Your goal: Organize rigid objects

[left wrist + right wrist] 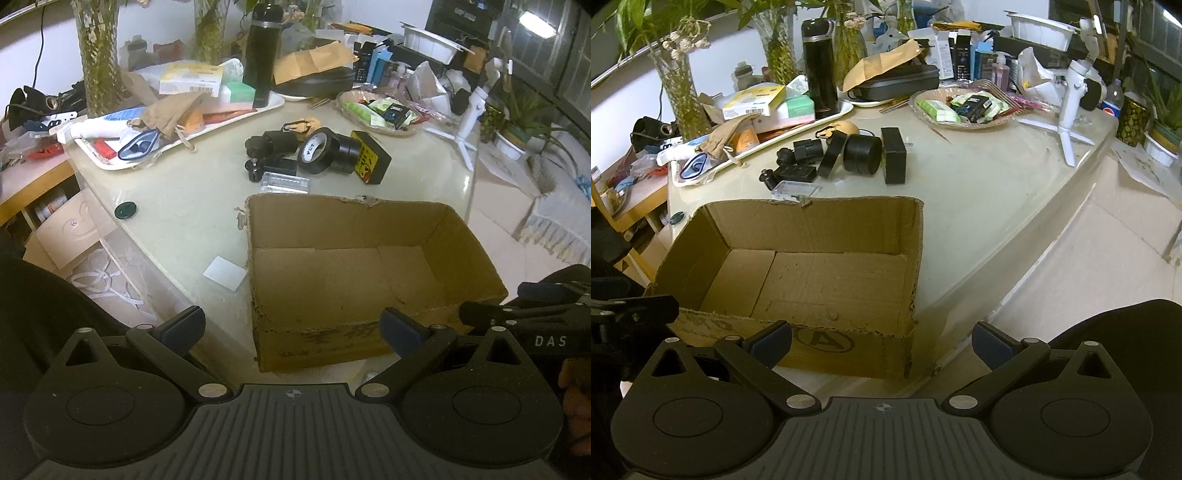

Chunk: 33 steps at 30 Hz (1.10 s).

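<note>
A lived-in home room: a cluttered pale glossy worktop [979,192] carries tall glass vases of green stems [677,92] along its far edge, a woven snack basket [960,107], a black thermos flask [820,66], with tiled floor [1108,251] beyond.

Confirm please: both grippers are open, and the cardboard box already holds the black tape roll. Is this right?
Not quite. The cardboard box is empty; the tape roll lies on the table behind it, as the left wrist view shows. Both grippers, left and right, are open.
</note>
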{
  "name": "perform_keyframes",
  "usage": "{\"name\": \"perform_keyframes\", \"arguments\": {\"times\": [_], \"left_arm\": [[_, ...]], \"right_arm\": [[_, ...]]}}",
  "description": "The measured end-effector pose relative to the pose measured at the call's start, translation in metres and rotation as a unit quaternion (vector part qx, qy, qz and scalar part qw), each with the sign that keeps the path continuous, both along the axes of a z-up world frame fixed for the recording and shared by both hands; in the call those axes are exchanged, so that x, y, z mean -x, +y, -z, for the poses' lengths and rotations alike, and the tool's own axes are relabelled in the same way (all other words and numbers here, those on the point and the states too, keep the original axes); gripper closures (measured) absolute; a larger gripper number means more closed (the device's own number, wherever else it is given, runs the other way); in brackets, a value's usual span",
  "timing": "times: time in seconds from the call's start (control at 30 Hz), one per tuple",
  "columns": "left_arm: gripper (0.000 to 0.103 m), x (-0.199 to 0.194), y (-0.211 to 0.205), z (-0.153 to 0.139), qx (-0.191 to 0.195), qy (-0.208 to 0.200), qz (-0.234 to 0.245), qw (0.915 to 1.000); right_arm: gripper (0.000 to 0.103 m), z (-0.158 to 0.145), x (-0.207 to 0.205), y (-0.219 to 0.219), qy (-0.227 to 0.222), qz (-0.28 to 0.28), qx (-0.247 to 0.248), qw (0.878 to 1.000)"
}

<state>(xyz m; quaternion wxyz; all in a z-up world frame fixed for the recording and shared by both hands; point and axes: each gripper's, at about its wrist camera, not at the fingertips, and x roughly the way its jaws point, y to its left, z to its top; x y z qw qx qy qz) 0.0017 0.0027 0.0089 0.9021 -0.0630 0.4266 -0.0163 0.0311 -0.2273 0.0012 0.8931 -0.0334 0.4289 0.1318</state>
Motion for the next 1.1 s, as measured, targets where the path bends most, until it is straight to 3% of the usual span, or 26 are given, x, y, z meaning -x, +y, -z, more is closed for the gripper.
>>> {"name": "perform_keyframes", "arguments": {"times": [0.7, 1.1], "left_arm": [[0.0, -0.018, 0.012, -0.008, -0.017, -0.017, -0.003, 0.9997], [0.0, -0.031, 0.02, -0.012, -0.015, -0.021, -0.004, 0.9997]], "right_arm": [[0.0, -0.004, -0.028, -0.013, 0.011, 0.026, -0.042, 0.999], [0.0, -0.011, -0.048, -0.012, -0.013, 0.019, -0.024, 0.999]]}}
